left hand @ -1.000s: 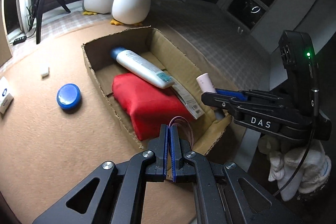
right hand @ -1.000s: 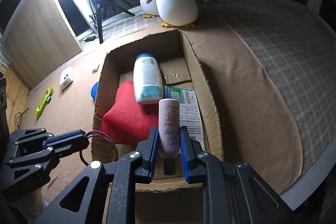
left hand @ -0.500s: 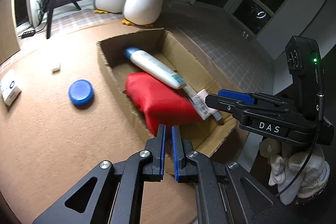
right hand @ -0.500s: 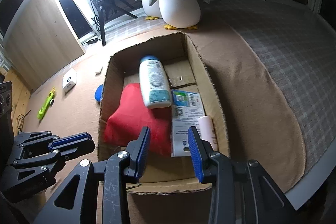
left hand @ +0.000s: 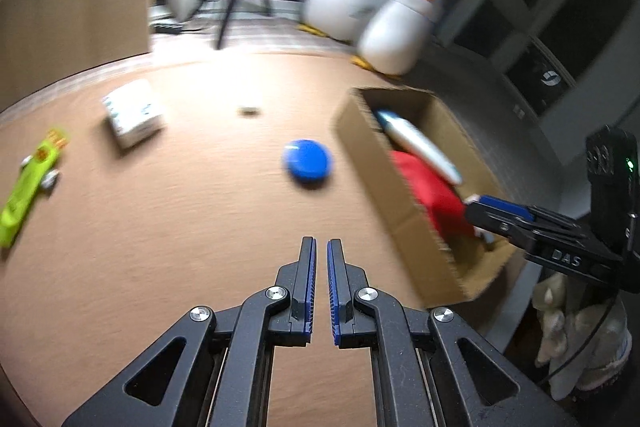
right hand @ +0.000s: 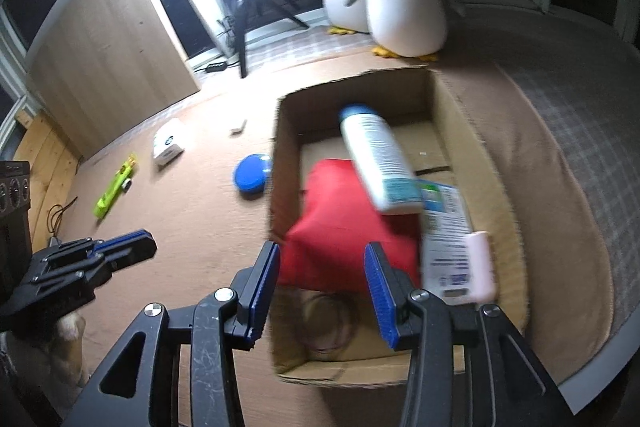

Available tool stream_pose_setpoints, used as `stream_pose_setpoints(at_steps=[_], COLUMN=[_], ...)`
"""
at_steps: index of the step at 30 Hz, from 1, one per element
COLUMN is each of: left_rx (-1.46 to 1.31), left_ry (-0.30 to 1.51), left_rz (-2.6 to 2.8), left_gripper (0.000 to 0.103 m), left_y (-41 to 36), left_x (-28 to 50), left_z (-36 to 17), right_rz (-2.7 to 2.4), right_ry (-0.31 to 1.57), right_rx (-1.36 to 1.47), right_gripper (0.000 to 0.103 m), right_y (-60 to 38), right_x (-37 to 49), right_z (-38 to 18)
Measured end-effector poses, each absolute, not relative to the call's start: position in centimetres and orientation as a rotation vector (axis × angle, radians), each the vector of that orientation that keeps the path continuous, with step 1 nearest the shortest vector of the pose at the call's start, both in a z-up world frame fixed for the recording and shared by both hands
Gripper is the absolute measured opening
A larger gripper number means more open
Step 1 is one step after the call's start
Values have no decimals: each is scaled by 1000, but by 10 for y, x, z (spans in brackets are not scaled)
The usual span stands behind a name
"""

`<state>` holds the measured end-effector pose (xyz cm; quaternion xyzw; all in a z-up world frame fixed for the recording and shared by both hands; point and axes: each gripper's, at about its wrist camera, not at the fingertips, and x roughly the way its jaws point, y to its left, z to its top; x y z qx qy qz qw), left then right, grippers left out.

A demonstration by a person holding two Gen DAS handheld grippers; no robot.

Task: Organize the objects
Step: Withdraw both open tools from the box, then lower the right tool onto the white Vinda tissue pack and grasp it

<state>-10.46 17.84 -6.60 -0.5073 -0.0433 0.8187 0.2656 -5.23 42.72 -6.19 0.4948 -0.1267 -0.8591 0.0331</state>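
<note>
While my left gripper hovers over bare tabletop with its jaws nearly together and nothing between them, my right gripper hangs over the near end of the cardboard box with its jaws spread wide and empty. Just beyond the right jaws, inside the box, lie a coil of thin cord, a red pouch, a white bottle resting partly on the pouch, a flat printed packet and a pale pink tube against the right wall. Outside the box, 4 items wait on the tabletop: a blue round lid nearest the box, a small white piece, a white carton and a green toy farthest left. I judge the blue lid the likely next pick; it lies flat and low, so nearly closed jaws could skid over it or push it against the box wall. The green toy's long axis runs near-to-far, its orange tip pointing away from me. The white bottle's long axis runs along the box, capped end toward the far wall. Both views are blurred, so fine detail is uncertain.
</note>
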Motion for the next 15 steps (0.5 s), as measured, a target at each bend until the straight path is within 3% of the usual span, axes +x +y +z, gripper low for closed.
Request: stream_pose_setpoints(at_steps=[11, 13, 15], left_rx=[-1438, -1443, -1436], left_ry=[-245, -266, -298], left_rz=[2367, 2386, 2403], left_gripper=[6, 16, 38], left_y=[61, 48, 37], left_x=[-122, -127, -135], left_z=[-77, -80, -80], right_rz=[-2550, -2528, -2509], right_ry=[-336, -325, -307], right_rx=[1491, 1490, 1482], right_gripper=[46, 46, 46], right_y=[360, 348, 334], right_x=[-76, -84, -94], right_z=[-61, -61, -61])
